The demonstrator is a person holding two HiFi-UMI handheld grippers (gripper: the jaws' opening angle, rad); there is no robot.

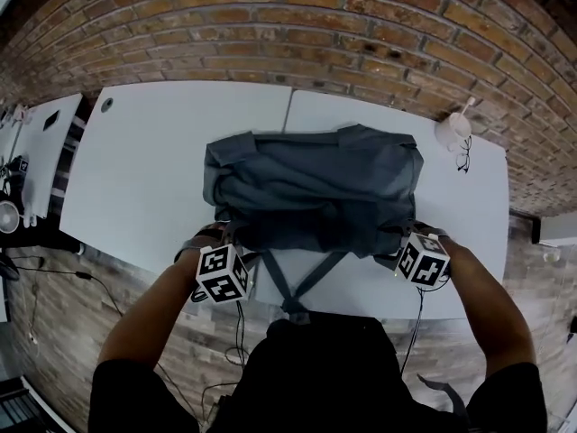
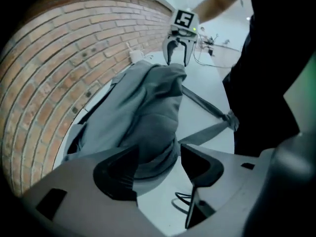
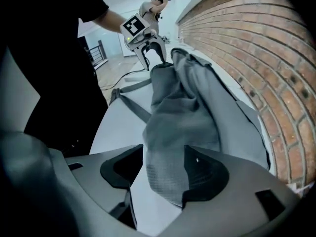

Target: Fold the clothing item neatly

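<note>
Clothing item (image 1: 315, 192), grey, heaped at middle of white worktop (image 1: 144, 170), short of far edge, straps (image 1: 302, 282) trailing over near edge. Left gripper (image 2: 158, 169) at near left corner of heap, jaws wide apart, fabric lying loosely between. Right gripper (image 3: 165, 172) at near right corner, likewise spread, cloth fold between, ungripped.

At six o'clock the right gripper (image 3: 163, 169) has its jaws wide apart, with a corner of the grey garment (image 3: 192, 102) between them on the white table (image 3: 121, 132). At twelve o'clock the left gripper (image 3: 154, 58) stands at the garment's far end. A brick wall (image 3: 256, 48) runs along at two o'clock.
</note>
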